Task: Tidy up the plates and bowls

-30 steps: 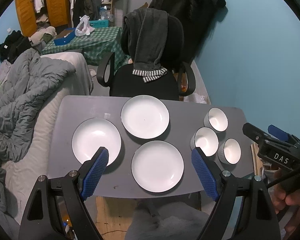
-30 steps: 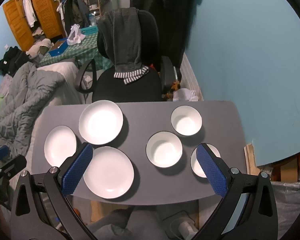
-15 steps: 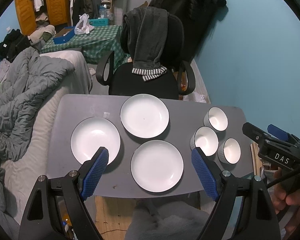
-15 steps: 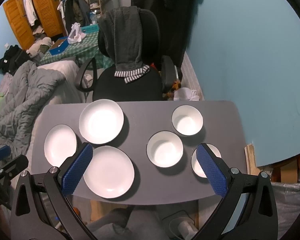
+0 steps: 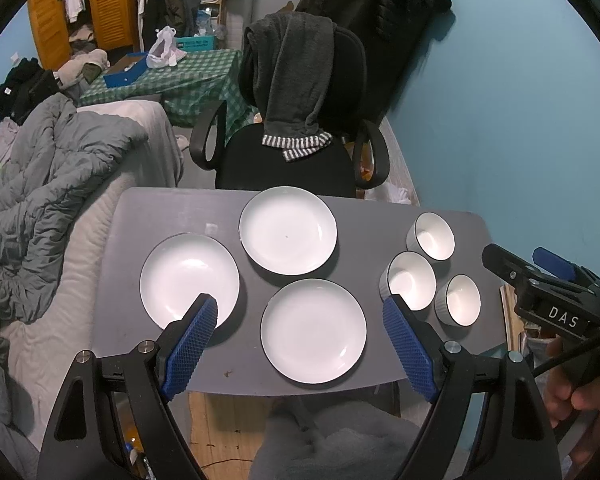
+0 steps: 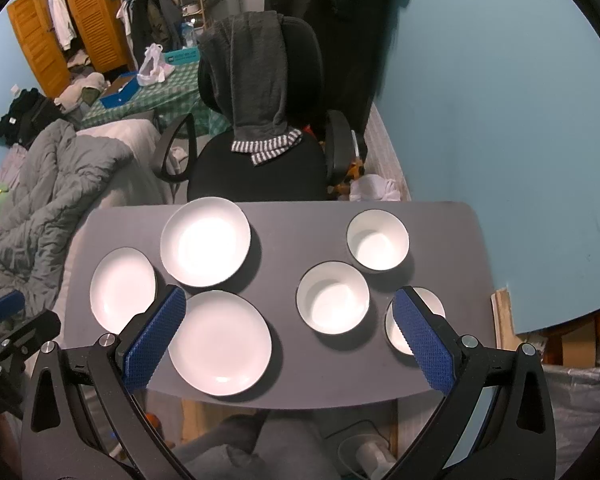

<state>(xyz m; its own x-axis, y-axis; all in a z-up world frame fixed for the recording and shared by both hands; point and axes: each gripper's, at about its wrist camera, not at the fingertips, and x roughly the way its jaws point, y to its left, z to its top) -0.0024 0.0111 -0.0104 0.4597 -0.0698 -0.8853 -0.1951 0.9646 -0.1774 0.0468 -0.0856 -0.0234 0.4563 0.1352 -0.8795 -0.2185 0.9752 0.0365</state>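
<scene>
Left wrist view: the left gripper (image 5: pixel 300 340) is hovering above the near edge of the grey worktop (image 5: pixel 364 216), its fingers (image 5: pixel 190 346) standing wide apart and holding nothing.
Right wrist view: the right gripper (image 6: pixel 288 336) is hanging over the same near edge, fingers (image 6: pixel 424 338) spread wide and likewise empty.
Plates: three are lying flat and separate on the left half of the worktop, the far plate (image 5: pixel 288 234), the left plate (image 5: pixel 189 276) and the near plate (image 5: pixel 313 330); they are sitting close together but none is resting on another.
Bowls: three are standing upright in a cluster on the right half, the far bowl (image 6: pixel 378 239), the middle bowl (image 6: pixel 333 297) and the near bowl (image 6: pixel 416 320), the last partly hidden behind a right finger.
Progress: judging by the layout, nothing is being stacked yet; plates and bowls are already sorted by side, and gathering each kind into one pile seems to be what is remaining.
Materials: plates and bowls are looking like glossy white glazed ware with thin dark rims, throwing back bright glare; plates are shallow discs, bowls deep and round, two showing ribbed outer walls.
Worktop surface: matte, smooth, rounded at the corners.
Finger pads: blue, with a knobbly grid texture.
Handling: the slick glaze is likely calling for a firm rim pinch.
</scene>
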